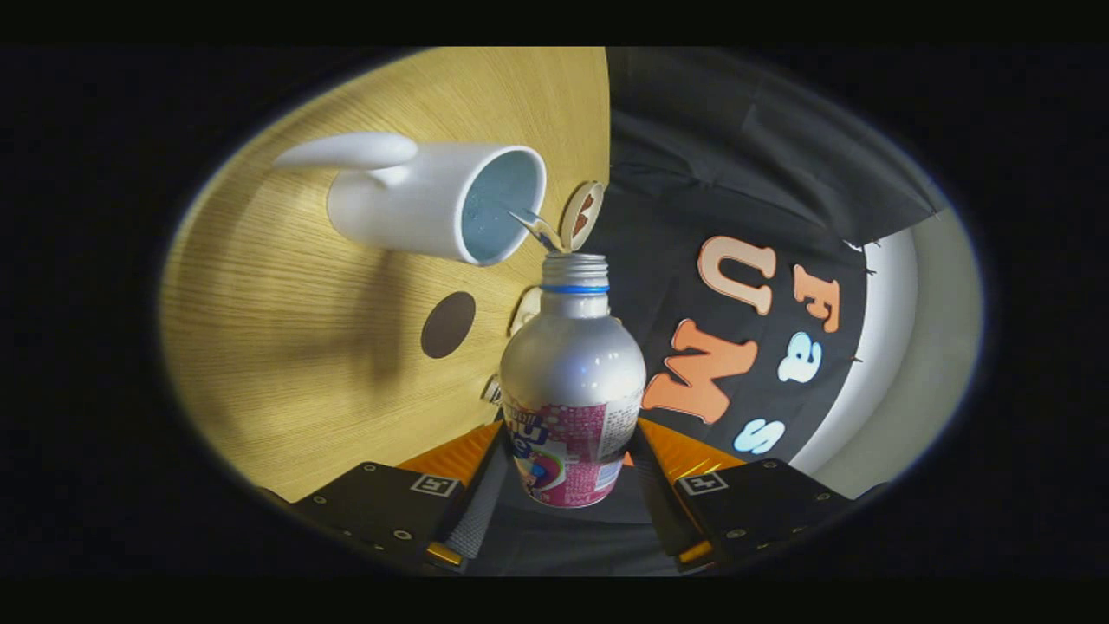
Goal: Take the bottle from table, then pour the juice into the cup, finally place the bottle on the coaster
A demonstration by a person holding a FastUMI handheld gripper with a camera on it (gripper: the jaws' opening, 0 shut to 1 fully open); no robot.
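**Pouring step: bottle tipped at cup**

Holding the bottle (572,381), the hand-held gripper (567,485) has both fingers pressed on its labelled base. Its long axis runs straight ahead of the fingers, open mouth beside the cup (433,204) rim. Coaster (448,325) lies nearby on tabletop (286,347), unobstructed; tabletop edge close.

Booth bkgd: wood table (286,347), black cloth wall (736,156).

Light oak-grain tabletop w/ fine parallel lines, seen tilted by camera roll; soft shadows across the wood, brighter toward far edge. Straight table edge meets dark creased cloth wall, folds visible. Pale grey-white surface (918,347) past cloth's ragged edge, prob. floor or room wall, can't tell. Warm overhead-type light.
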